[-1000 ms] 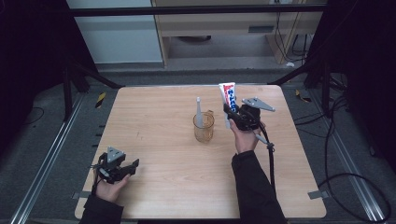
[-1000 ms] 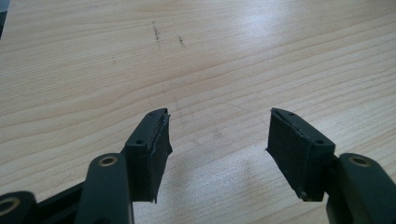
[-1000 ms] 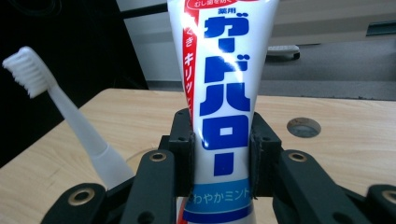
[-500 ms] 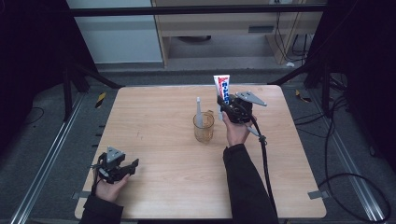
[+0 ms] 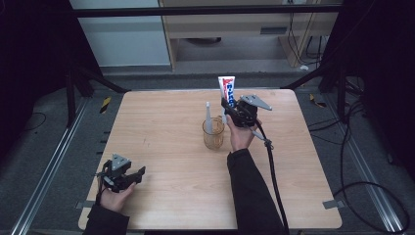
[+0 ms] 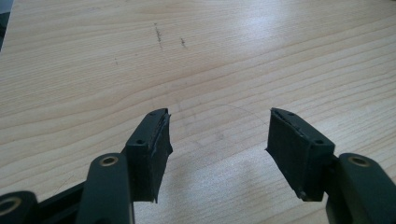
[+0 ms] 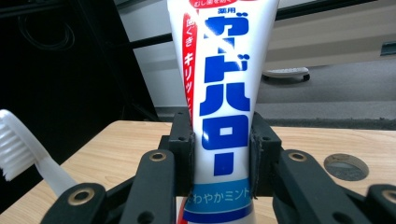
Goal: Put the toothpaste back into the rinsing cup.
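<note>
The right hand-held gripper [image 5: 229,108], clamped on the upright tube [image 5: 227,88], had carried it leftward from a second before, so the tube stood just behind and beside the glass [image 5: 213,134] holding the toothbrush [image 5: 208,117], likely bound for it. The left hand-held gripper [image 5: 131,177] lay wide open and empty on the bench [image 5: 161,122]

Black two-jaw grippers [image 5: 230,108], grey three-cornered plates, black sleeves, trailing cable
</note>
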